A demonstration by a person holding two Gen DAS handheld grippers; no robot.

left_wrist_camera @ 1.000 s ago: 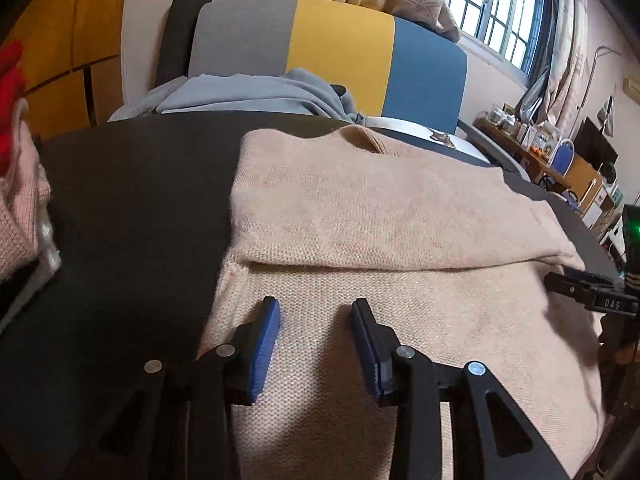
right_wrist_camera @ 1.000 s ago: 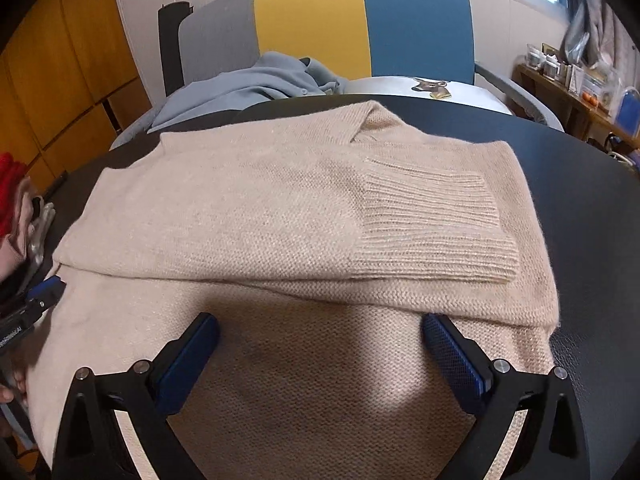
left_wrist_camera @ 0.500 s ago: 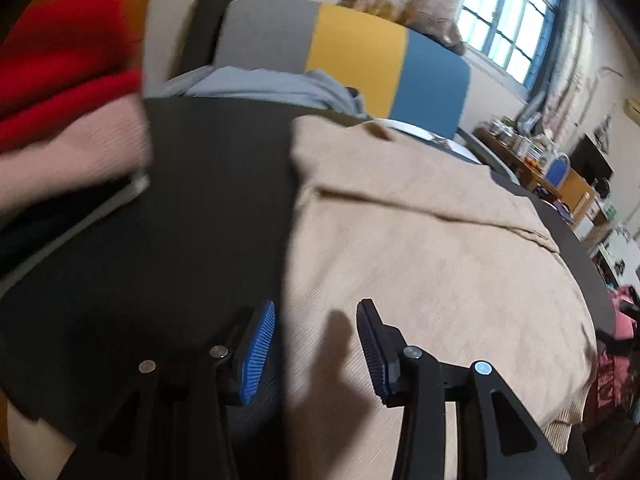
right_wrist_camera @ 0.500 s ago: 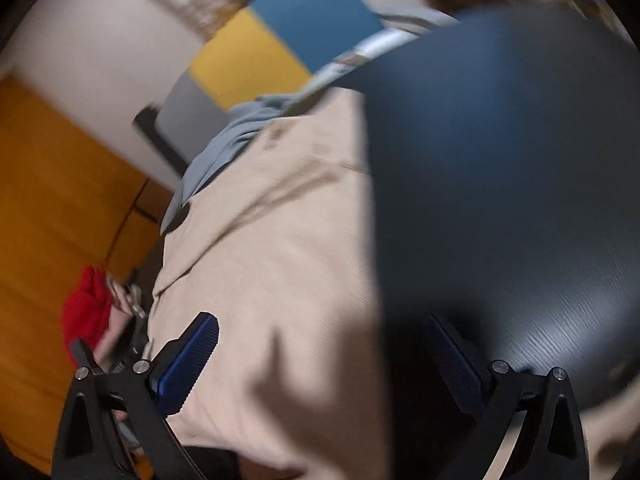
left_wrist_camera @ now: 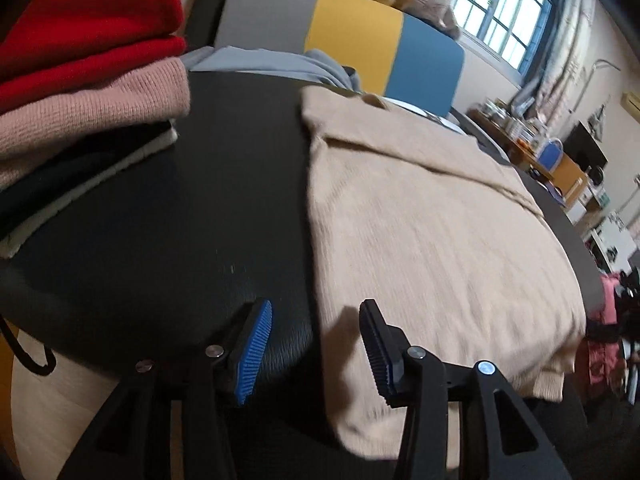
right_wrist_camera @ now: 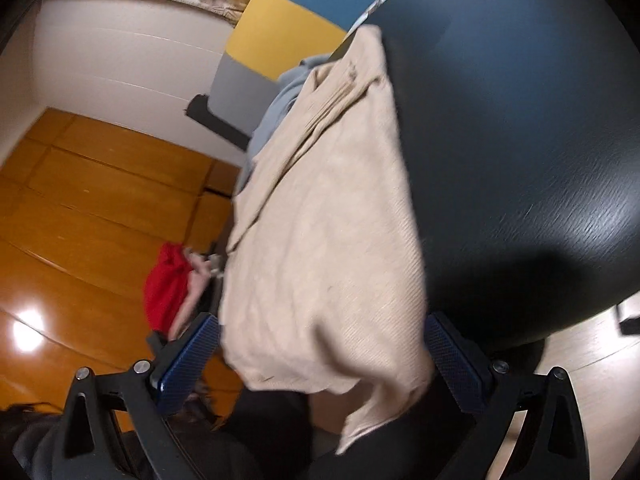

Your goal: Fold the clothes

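Partly blurred, sweater [left_wrist_camera: 432, 240] overhangs table [left_wrist_camera: 180, 220].

Daylight enters through barred blue-framed window [left_wrist_camera: 506, 20], overexposed. Room otherwise dim, warm. Bright glare spot on glossy orange wooden panelling [right_wrist_camera: 26, 330]. Soft shadows fall on round black table [right_wrist_camera: 540, 184] and beige knitted sweater [left_wrist_camera: 432, 232]. Motion blur smears sweater weave, probably camera movement. Strong fisheye bending, black vignette at corners in both views.
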